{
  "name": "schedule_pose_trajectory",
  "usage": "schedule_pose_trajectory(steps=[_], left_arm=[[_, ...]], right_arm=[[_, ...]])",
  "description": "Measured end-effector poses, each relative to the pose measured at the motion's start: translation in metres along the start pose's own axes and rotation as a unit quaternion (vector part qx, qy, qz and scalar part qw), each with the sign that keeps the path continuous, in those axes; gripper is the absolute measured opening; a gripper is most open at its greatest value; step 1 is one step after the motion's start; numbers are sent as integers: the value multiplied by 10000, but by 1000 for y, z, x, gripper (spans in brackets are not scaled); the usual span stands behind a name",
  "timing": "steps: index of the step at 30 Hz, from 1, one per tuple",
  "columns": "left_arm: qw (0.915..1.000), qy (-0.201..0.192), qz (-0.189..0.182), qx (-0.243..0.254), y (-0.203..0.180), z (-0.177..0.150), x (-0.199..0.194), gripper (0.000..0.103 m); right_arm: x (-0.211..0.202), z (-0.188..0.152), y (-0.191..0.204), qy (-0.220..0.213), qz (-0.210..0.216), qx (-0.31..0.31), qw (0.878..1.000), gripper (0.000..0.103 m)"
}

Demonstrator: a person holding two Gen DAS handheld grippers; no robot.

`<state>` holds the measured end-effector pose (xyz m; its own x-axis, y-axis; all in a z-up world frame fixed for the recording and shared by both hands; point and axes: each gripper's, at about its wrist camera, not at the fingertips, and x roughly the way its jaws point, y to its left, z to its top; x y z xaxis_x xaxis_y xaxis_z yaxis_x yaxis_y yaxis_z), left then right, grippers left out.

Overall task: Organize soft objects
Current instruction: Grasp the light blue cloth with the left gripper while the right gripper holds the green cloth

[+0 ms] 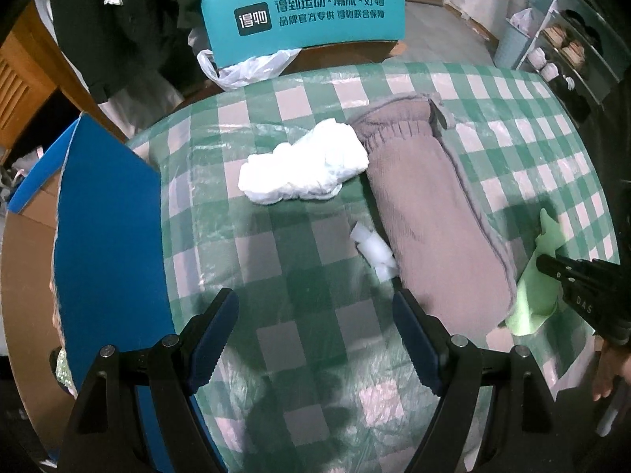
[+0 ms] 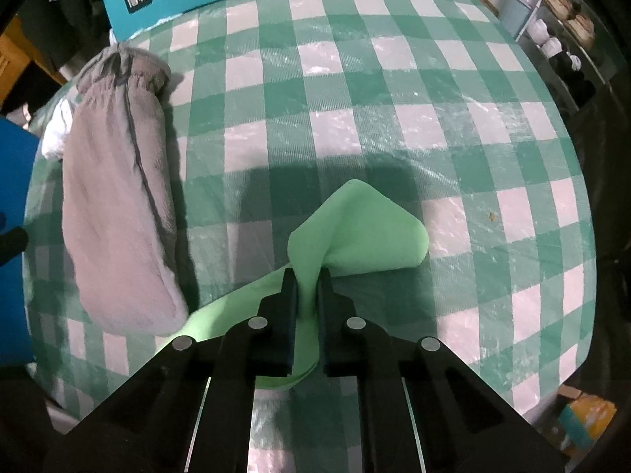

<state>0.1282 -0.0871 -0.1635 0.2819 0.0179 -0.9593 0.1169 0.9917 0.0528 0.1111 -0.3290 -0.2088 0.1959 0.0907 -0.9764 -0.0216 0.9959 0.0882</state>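
Note:
My right gripper [image 2: 307, 276] is shut on a light green cloth [image 2: 366, 232] and pinches a fold of it just above the checked tablecloth [image 2: 355, 90]. The cloth also shows in the left wrist view [image 1: 536, 291], next to the right gripper [image 1: 546, 262]. A grey padded pouch [image 2: 114, 205] lies left of the cloth; it also shows in the left wrist view [image 1: 434, 213]. My left gripper [image 1: 315, 307] is open and empty above the table. A crumpled white soft bundle [image 1: 303, 165] and small white pieces [image 1: 374, 248] lie ahead of it.
A blue box flap [image 1: 106, 236] stands at the table's left edge. A teal printed box [image 1: 307, 19] and a white plastic bag [image 1: 244, 67] sit behind the table. Shelves with shoes [image 2: 564, 31] stand at the far right.

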Motion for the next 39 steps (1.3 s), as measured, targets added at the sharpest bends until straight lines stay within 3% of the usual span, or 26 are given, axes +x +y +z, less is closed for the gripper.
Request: schedule_pose_trajectory(steps=[12,33,39], left_arm=[[9998,-77,52,-168,10,30,19,82],[9963,-31,556,654,-12,78,62,82],[9962,-38,441,749,-11,87,69,82]], right_arm=[[-17,42,-5,-357,278,99,9989,7],[-43,69,2,-902,578,95,9942,7],[-43,70,8,-888,611,57,9942,7]])
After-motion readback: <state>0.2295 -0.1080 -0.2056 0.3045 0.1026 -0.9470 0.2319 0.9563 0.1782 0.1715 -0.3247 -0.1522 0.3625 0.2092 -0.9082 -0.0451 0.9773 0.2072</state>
